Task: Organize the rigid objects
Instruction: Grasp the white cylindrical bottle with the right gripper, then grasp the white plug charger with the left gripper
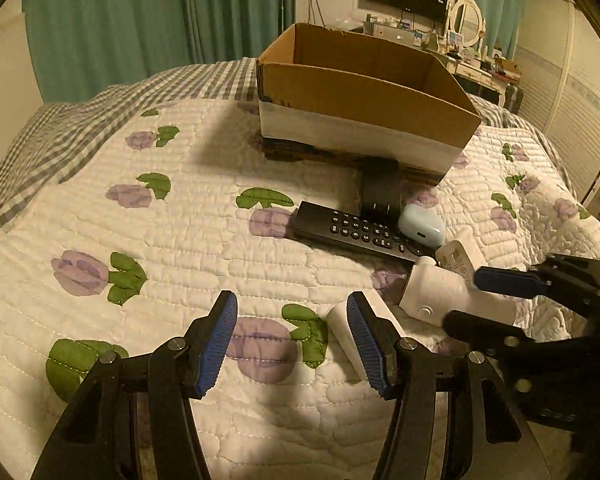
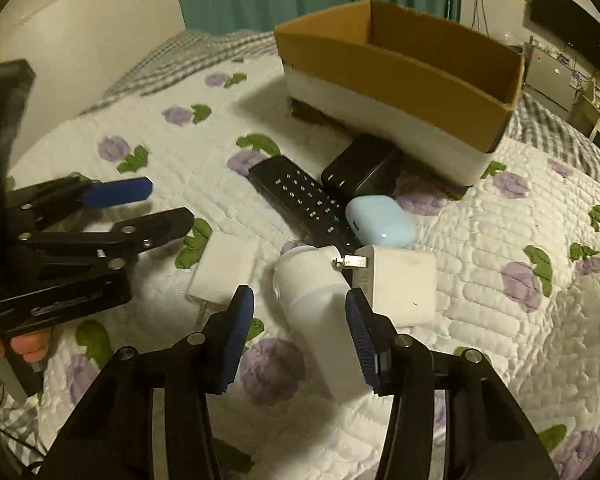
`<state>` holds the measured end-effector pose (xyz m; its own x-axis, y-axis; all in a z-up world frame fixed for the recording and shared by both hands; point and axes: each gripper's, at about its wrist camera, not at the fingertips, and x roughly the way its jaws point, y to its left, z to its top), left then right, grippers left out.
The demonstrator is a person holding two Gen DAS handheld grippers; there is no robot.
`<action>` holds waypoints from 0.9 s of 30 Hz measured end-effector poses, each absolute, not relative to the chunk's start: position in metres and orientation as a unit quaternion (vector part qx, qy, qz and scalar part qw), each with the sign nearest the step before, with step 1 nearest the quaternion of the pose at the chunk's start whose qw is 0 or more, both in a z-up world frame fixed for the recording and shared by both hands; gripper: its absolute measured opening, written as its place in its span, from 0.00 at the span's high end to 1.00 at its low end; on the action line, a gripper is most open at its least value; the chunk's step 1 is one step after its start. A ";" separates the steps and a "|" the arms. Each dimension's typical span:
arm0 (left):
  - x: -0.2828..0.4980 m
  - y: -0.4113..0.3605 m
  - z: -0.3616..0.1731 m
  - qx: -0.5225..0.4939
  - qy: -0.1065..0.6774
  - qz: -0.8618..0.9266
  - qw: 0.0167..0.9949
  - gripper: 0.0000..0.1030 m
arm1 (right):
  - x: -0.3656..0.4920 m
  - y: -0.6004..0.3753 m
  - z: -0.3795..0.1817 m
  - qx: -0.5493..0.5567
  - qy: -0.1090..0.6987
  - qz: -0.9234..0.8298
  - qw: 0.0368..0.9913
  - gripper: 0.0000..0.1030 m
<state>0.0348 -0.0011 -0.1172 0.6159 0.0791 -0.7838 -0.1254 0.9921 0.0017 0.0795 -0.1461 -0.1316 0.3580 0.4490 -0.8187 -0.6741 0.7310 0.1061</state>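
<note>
Blue-padded black fingers of the right gripper [image 2: 299, 336] stand apart on either side of the white cylindrical plastic device [image 2: 320, 300], not yet pinching it; this looks like a line-up for a grasp.

Far across the white quilted bedspread with purple flowers [image 1: 140, 248] stands the open brown cardboard box with a white band [image 1: 364, 92], apparently the place where the loose items are meant to go; what lies inside cannot be seen. Just near of it the items sit clustered: a long black remote control [image 2: 300, 200], a black rectangular charger block [image 2: 362, 172], a square white wall charger with metal prongs [image 2: 400, 284] touching the cylinder's right side, a smaller white plug adapter [image 2: 224, 272] to its left, and a pale blue rounded earbud case [image 2: 380, 220].

Only the left wrist view shows the left gripper [image 1: 292, 338] with fingers [image 1: 218, 344] spread over bare quilt, holding nothing. Only the right wrist view shows the smaller adapter whole.
</note>
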 end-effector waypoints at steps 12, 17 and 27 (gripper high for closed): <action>0.036 -0.002 -0.119 -0.024 0.443 0.058 0.895 0.42 | 0.092 -0.138 -0.147 -0.135 0.471 0.331 0.806 0.54; 0.038 -0.010 -0.117 -0.018 0.448 0.048 0.893 0.42 | 0.073 -0.167 -0.109 -0.111 0.427 0.328 0.835 0.54; 0.055 -0.056 -0.147 0.002 0.500 0.008 0.866 0.42 | 0.088 -0.196 -0.089 -0.092 0.403 0.269 0.870 0.54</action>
